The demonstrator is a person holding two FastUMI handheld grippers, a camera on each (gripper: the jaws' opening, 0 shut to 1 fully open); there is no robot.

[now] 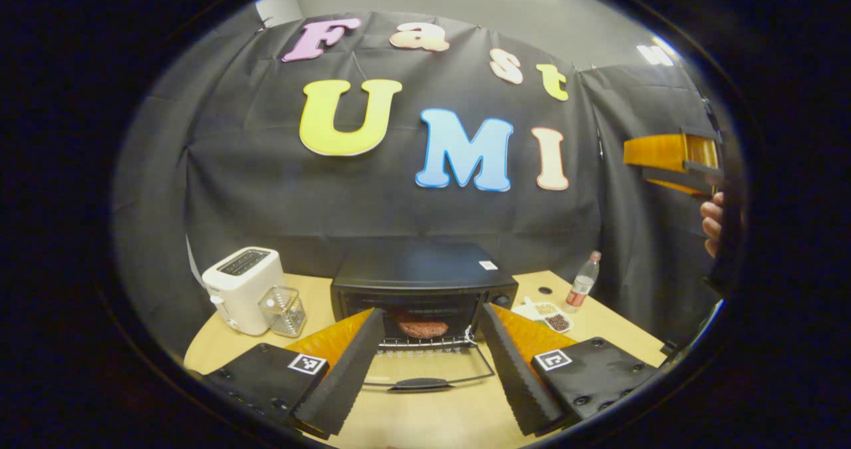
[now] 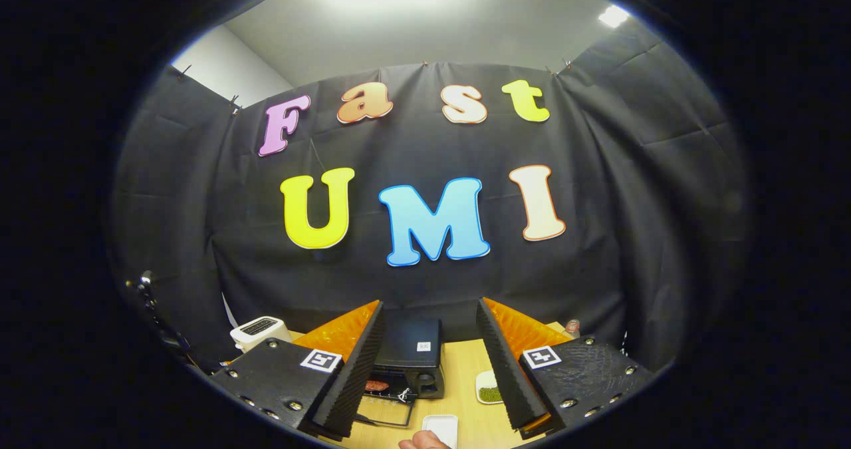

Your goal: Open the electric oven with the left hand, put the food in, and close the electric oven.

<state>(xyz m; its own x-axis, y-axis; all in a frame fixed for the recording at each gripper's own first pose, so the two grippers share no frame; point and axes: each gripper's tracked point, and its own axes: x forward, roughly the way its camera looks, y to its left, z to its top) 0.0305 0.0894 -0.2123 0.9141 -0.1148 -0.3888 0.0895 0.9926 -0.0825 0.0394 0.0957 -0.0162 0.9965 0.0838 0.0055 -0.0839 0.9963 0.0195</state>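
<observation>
The black electric oven (image 1: 425, 277) stands at the middle of the wooden table (image 1: 439, 422). Its door (image 1: 425, 369) lies folded down, with the handle (image 1: 420, 384) toward me. A reddish-brown piece of food (image 1: 423, 328) sits on the rack inside. My left gripper (image 1: 432, 310) is open in front of the door and holds nothing. High at the right edge I see the right gripper (image 1: 671, 159) with a hand (image 1: 711, 219) on it. From the right gripper view, the right gripper (image 2: 429, 302) is open and empty, high above the oven (image 2: 409, 349) and its food (image 2: 376, 385).
A white toaster (image 1: 243, 289) and a clear glass container (image 1: 284, 310) stand left of the oven. To its right are a dish of beans (image 1: 550, 316) and a plastic bottle (image 1: 583, 281). A small white dish (image 2: 441, 429) and a hand (image 2: 422, 442) show near the table's front.
</observation>
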